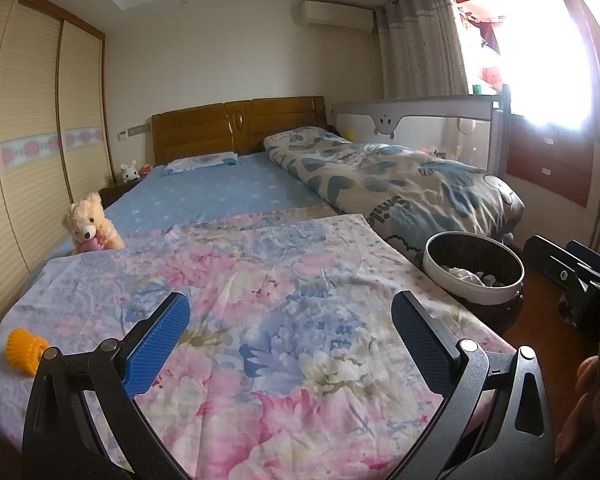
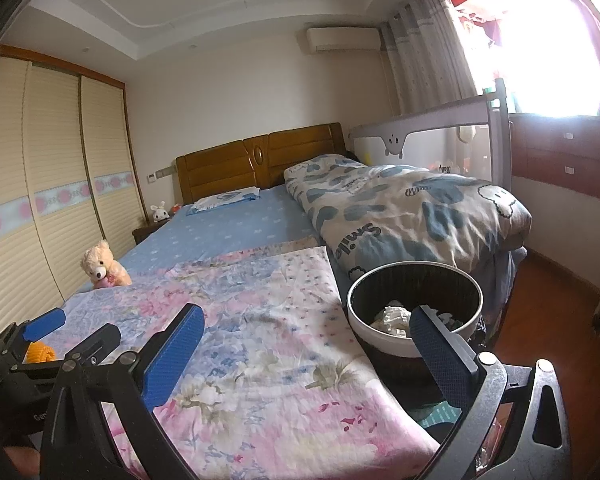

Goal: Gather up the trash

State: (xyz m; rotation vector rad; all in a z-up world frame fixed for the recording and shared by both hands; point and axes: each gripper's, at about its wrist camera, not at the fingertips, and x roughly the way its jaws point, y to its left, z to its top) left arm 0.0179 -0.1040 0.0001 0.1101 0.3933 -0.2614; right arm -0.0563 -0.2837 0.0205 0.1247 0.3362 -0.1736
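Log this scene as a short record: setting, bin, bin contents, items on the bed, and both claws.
setting: bedroom, bed under a floral sheet
bin: round, white rim, beside the bed's right edge
bin contents: crumpled paper, other scraps unclear
on bed: orange toy near the left edge; teddy bear further back
left claw: open, empty, over the sheet
right claw: open, empty, right finger in front of the bin

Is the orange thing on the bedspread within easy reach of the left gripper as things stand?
Probably yes: the left gripper is open, and the orange thing lies on bare floral bedspread just left of it, nothing between.
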